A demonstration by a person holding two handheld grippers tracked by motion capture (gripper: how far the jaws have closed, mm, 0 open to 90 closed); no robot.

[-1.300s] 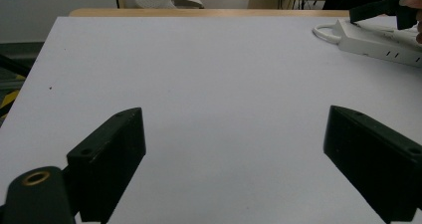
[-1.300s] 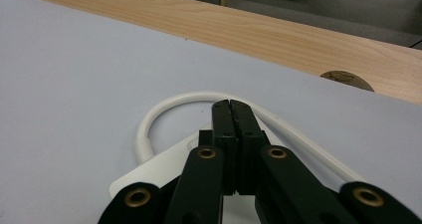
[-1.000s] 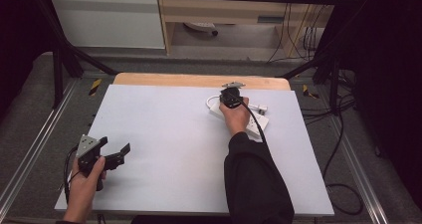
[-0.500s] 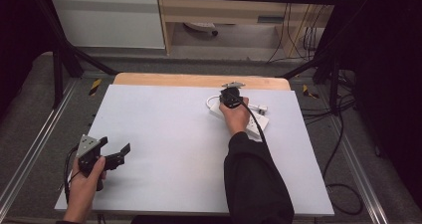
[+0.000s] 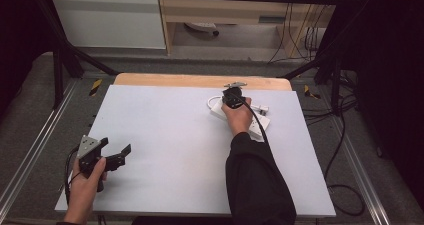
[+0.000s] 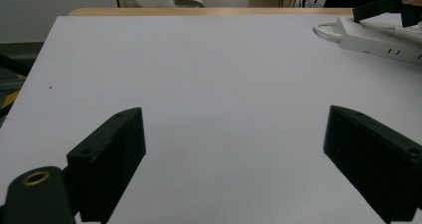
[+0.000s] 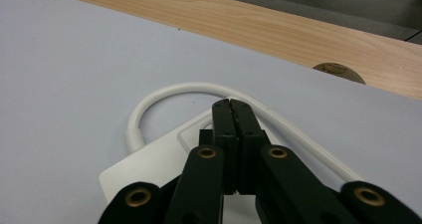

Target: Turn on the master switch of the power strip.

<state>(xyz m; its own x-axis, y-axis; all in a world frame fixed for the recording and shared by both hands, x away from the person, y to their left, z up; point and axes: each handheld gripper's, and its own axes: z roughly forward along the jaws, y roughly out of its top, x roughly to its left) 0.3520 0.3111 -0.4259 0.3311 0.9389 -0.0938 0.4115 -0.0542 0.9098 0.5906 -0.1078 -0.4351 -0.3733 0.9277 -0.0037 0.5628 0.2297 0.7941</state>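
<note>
**Right gripper pressed onto the power strip, left gripper waiting**

Your right gripper [image 5: 231, 99] sits at the far right of the table [image 5: 165, 135], on the end of the white power strip [image 5: 257, 125] where its white cord [image 7: 164, 92] loops out. In the right gripper view the 2 black jaws are closed flat against each other with nothing between them, and their joined tip [image 7: 232, 109] points down at the raised panel on the strip's end. That looks like a switch or button, though the jaws cover most of it, so you cannot confirm what it is or which position it is in. No indicator light is visible to settle it either.

Your left gripper [image 5: 112, 157] is well apart from all this, held over the bare white surface near the front left corner. Its jaws stand wide open and hold nothing; in the left gripper view you can see the strip [image 6: 383, 40] far off at the upper right.

Judging by the closed tip resting on the strip's end, you are in the middle of the press itself: the reach is done and contact looks made. What remains is to finish the push, lift the right gripper clear, and check the strip's state. The strip lies flat and unsupported by the other hand, so press straight down to keep it from sliding.
</note>
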